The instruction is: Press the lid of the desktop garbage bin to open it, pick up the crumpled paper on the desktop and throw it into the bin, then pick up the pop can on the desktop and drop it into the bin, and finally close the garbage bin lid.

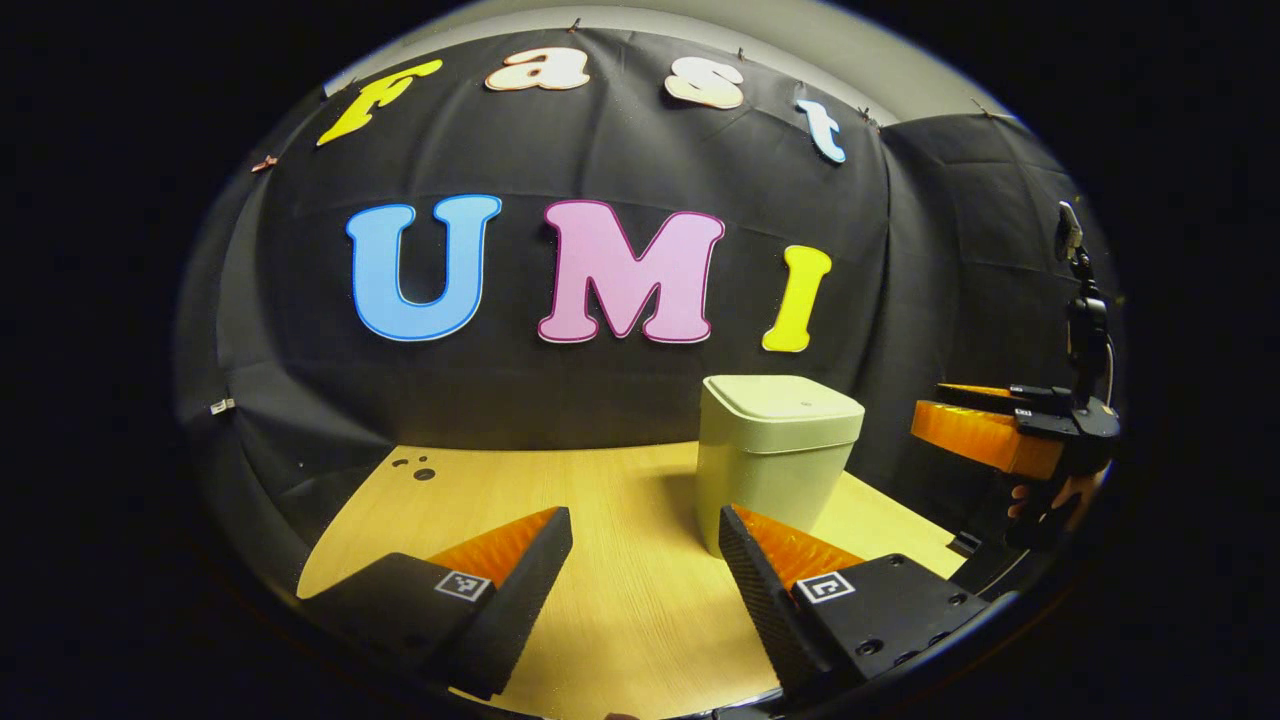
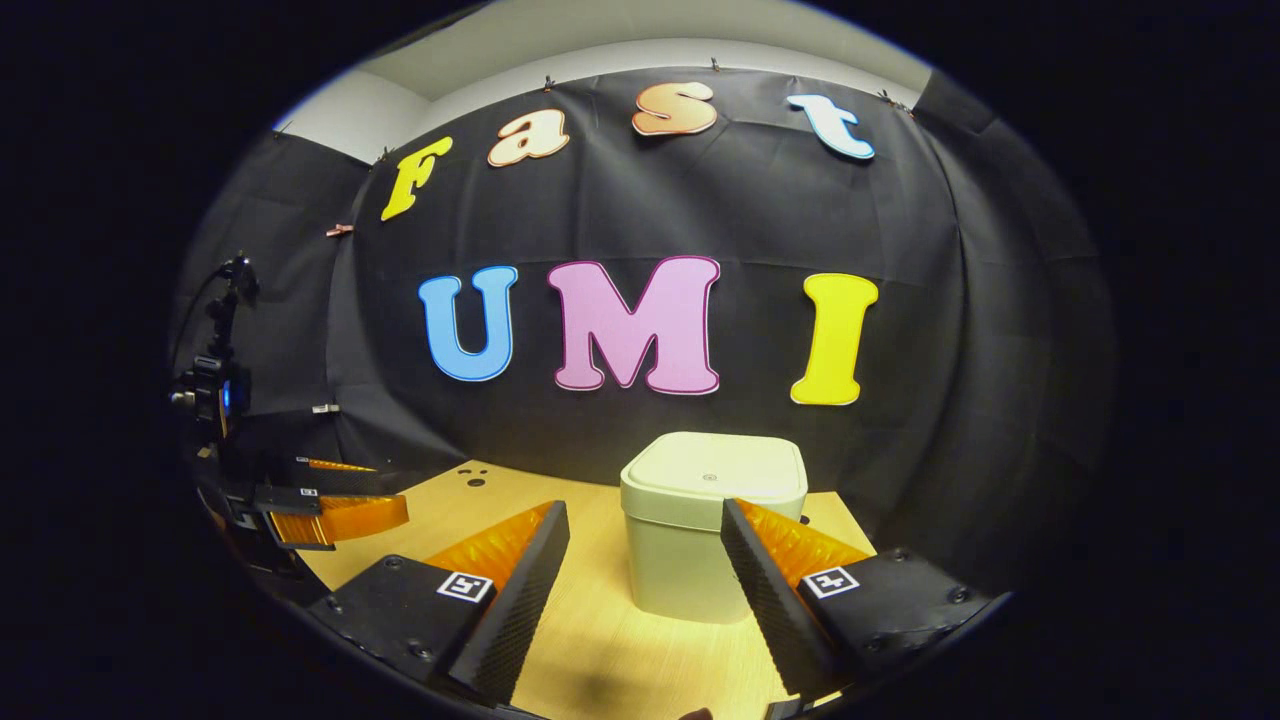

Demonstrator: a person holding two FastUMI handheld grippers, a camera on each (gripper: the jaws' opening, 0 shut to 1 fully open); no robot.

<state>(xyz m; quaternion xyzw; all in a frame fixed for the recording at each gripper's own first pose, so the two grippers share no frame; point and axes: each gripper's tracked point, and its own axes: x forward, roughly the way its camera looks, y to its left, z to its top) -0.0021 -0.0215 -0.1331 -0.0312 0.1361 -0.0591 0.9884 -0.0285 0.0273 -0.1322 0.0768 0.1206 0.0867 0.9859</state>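
A pale green garbage bin with its lid down stands on the wooden desk. My left gripper is open above the desk, its fingers short of the bin and a little to its left, nothing between them. The right gripper hangs farther off at the right, held by a hand. In the right gripper view the same bin sits straight ahead with its lid shut. My right gripper is open and empty in front of it. The left gripper floats at the left.
Small dark holes mark the desk's far left corner. A camera mount on a black stand rises at the right, and another stand at the left of the right gripper view. Black cloth walls close off the desk behind and beside.
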